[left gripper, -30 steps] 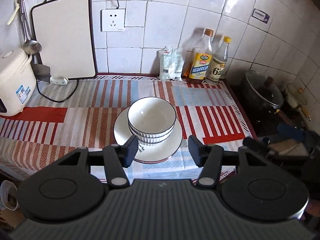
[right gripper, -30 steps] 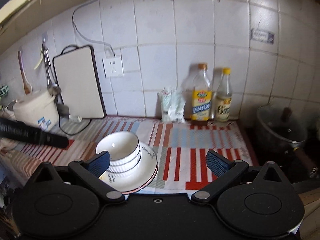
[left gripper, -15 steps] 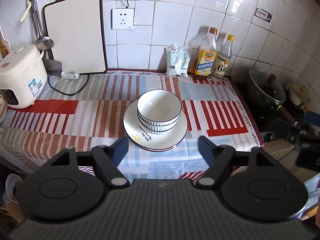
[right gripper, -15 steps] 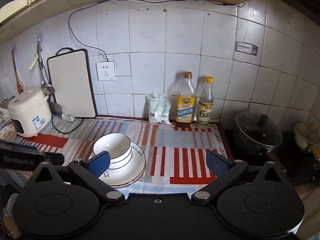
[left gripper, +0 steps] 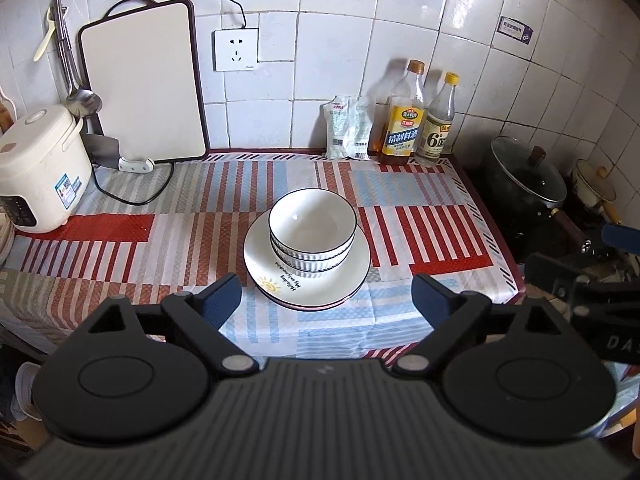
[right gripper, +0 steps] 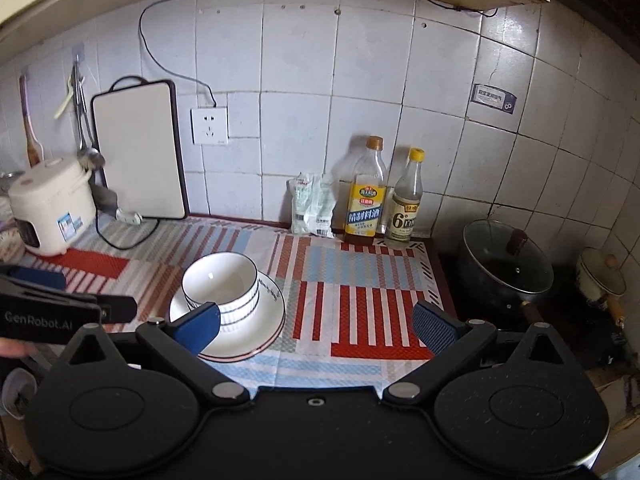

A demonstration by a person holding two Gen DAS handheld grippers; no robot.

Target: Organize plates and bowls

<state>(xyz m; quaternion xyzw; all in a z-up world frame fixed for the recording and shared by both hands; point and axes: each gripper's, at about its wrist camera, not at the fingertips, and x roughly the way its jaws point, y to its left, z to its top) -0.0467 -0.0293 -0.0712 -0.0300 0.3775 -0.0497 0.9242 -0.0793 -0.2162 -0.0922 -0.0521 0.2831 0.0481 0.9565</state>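
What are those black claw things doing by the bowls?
A person holds two grippers over a kitchen counter. The bowls sit stacked on the plates on the striped cloth. The left gripper and right gripper are both open and empty, touching nothing. The dishes look tidied.

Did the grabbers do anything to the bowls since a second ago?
No. Both grabbers pulled back and up from the counter: the left gripper and right gripper stayed open and took hold of nothing. The bowls stayed stacked on the plates, and the bottles and rice cooker did not move.
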